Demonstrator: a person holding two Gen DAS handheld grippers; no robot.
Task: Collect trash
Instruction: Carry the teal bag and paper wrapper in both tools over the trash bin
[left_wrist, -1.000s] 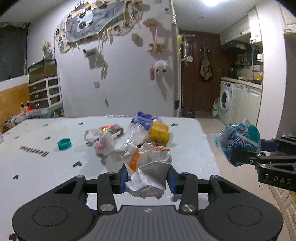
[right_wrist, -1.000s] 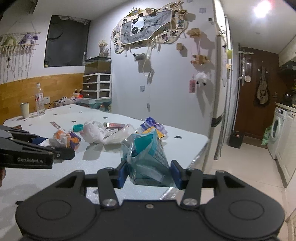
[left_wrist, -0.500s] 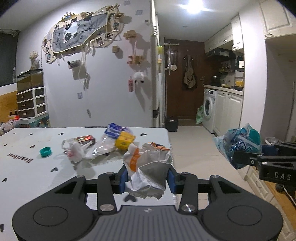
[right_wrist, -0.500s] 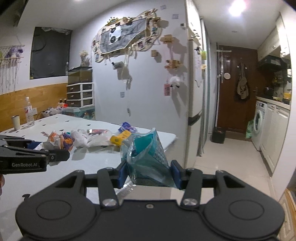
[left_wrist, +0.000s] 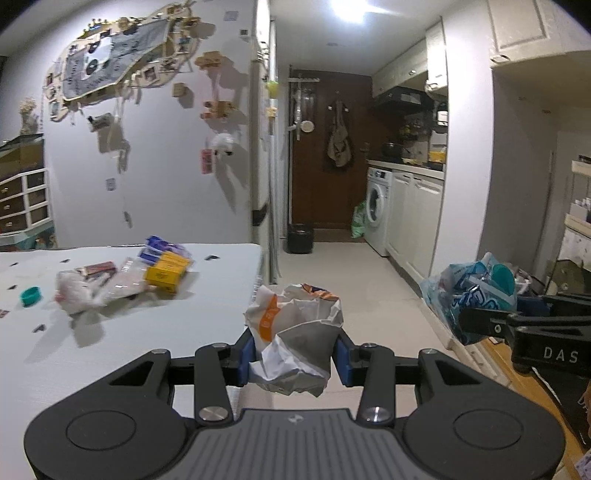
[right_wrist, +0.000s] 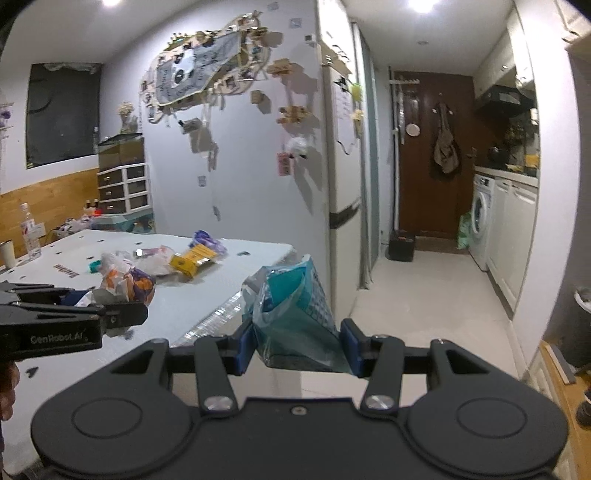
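Jaws partly hide the crumpled paper wrapper (left_wrist: 295, 332) and teal packet (right_wrist: 295, 314).

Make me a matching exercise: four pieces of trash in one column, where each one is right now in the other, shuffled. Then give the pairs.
Things:
1. crumpled paper wrapper
2. teal plastic bag
3. yellow box
4. teal cap

Places:
A. lying among the wrappers on the table
B. clamped in the right gripper
C. alone near the table's left side
D. clamped in the left gripper

Pairs: 1-D, 2-B, 3-A, 4-C
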